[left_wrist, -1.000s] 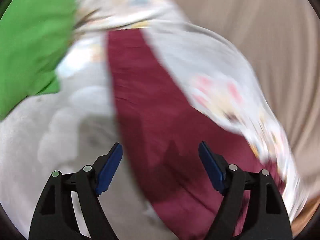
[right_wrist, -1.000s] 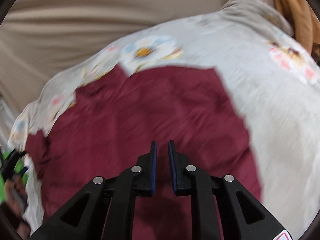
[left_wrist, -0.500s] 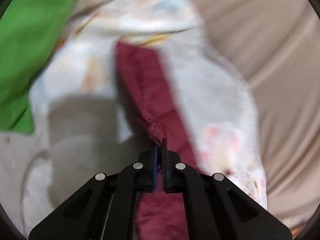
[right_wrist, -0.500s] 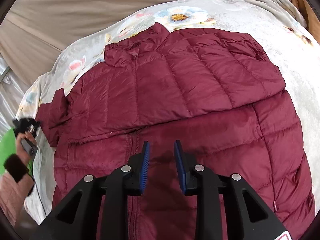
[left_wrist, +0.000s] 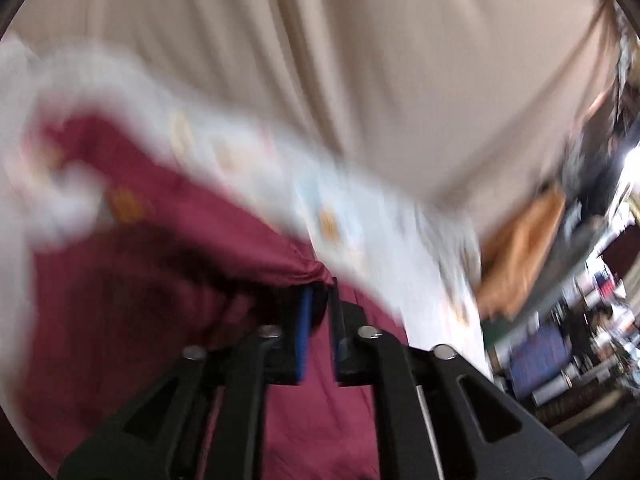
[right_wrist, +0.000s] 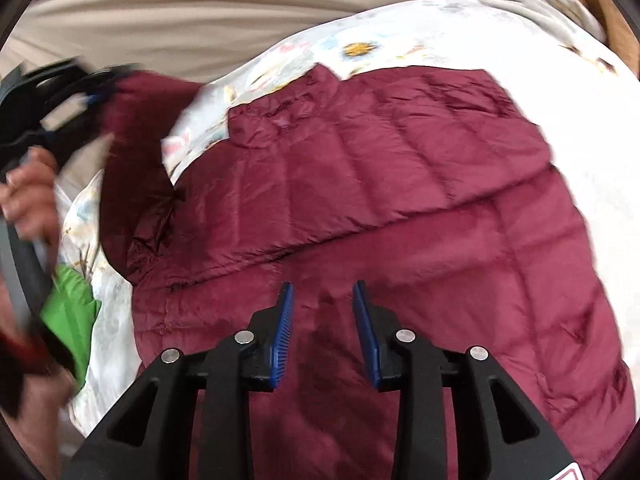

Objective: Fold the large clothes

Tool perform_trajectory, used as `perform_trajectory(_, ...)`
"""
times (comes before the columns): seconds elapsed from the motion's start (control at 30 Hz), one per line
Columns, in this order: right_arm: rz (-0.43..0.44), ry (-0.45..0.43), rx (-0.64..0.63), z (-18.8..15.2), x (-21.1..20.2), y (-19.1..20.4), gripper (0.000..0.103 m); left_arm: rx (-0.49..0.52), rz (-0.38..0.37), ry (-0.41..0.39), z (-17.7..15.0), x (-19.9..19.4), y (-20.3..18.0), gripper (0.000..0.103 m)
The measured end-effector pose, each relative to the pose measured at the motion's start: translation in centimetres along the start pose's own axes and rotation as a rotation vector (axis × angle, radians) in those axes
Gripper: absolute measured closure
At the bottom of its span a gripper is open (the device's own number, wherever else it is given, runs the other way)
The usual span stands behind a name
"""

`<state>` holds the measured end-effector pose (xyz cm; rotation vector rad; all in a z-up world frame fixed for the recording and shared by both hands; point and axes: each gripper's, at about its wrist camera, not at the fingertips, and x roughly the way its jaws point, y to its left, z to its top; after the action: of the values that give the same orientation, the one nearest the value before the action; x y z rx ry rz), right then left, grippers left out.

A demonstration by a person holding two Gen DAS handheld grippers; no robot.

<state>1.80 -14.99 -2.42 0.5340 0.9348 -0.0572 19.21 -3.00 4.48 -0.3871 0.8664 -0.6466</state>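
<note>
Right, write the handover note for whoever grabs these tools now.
Left tool: shut on the maroon jacket's sleeve, lifted off the bed.
Right tool: open, empty, over the jacket front.
Jacket lies spread on the floral bedsheet; one sleeve already crosses the chest.
Left: lay the held sleeve across too, then fold the body.

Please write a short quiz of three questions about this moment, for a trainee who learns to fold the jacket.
1. True or false: the right gripper is shut on the jacket.
2. Which part does the left gripper hold? A) hem B) sleeve C) collar
3. Fill in: the jacket lies on a ___ blanket.

Key: 1. False, it is open above the jacket. 2. B. 3. Floral.
</note>
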Motion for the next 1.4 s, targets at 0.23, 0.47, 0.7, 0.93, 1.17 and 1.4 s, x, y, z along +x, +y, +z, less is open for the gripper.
perform_trajectory(0.23,-0.134,-0.055,-0.06,-0.7,-4.2,-4.3,0.061,-0.096,0.108,0.2,-10.6,5.1,0.5,0.064)
perform_trajectory(0.47,-0.034,-0.077,-0.055,4.0,-2.7,-4.5,0.046,-0.249,0.261,0.036,-7.9,-2.2,7.9,0.039)
perform_trajectory(0.7,-0.041,-0.094,0.15,9.8,2.0,-7.3,0.045,-0.586,0.285,-0.031,-7.3,-5.1,18.0,0.039)
perform_trajectory(0.93,-0.06,-0.012,0.273,13.2,7.6,-8.8,0.087,-0.567,0.307,-0.044,-5.8,-5.5,21.1,0.1)
perform_trajectory(1.17,0.14,-0.269,0.111,12.3,-0.1,-3.0,0.099,-0.388,0.446,-0.161,-4.3,-9.2,19.0,0.103)
perform_trajectory(1.4,-0.123,-0.017,0.065,9.2,8.4,-6.7,0.101,-0.352,0.519,-0.023,-7.6,-5.4,20.6,0.102)
